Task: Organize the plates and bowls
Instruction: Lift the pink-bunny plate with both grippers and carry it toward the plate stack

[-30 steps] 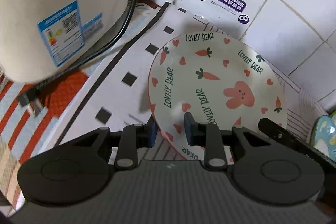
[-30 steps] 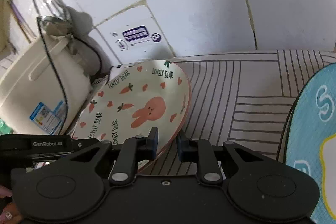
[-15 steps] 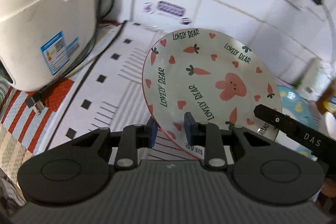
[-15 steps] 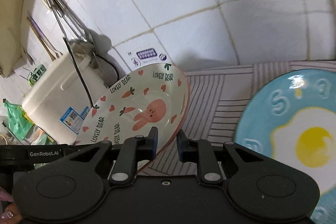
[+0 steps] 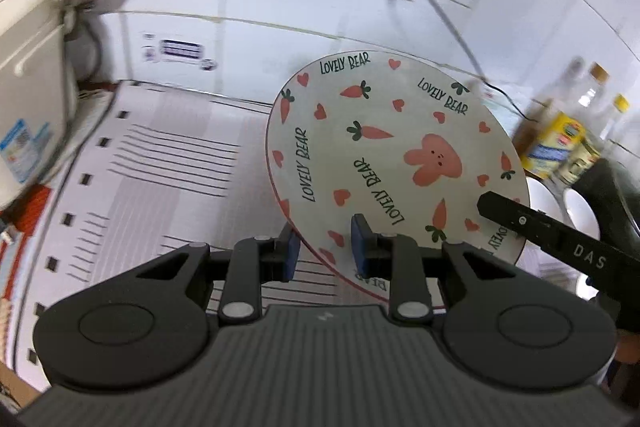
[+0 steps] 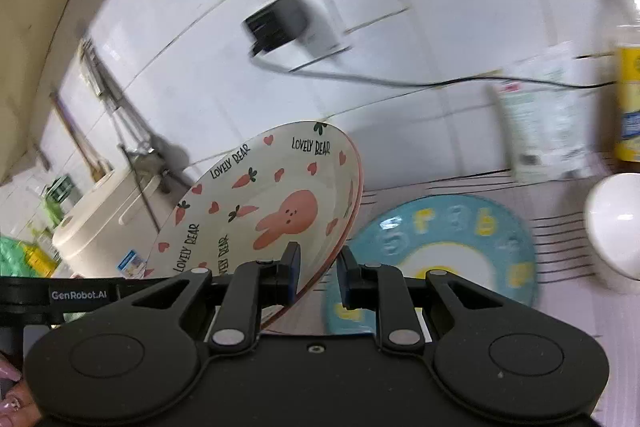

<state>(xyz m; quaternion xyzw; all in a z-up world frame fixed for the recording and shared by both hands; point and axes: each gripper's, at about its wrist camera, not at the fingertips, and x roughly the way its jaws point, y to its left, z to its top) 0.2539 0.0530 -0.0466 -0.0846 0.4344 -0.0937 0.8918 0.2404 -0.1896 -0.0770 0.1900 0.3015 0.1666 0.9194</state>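
**Between both sets of jaws: one plate, carried in the air**

Between the pads of your left gripper [image 5: 325, 247] you are pinching the near rim of the bunny plate [image 5: 384, 155], jaws narrowed to a slim gap with the rim filling it. Your right gripper [image 6: 318, 277] is clamping the same plate [image 6: 276, 207] at its opposite edge, jaws almost fully closed around the thin rim. The plate is hanging tilted, clear of the striped mat [image 5: 168, 163], with its printed face leaning toward the left jaws and its pink underside toward the right ones.

Just beyond the right jaws, the blue egg plate [image 6: 448, 239] is lying flat on the mat; further out to their right sits a white bowl [image 6: 616, 223]. That blue plate looks like the likely stacking spot.

You are carrying with two grips, so keep both hands travelling together; any twist between them will be prying the rim out of one pair of pads. Level the plate before lowering, centre it over the blue one, and loosen neither grip until the base is resting. Watch the bottles [image 5: 568, 143] beyond the plate's far edge.
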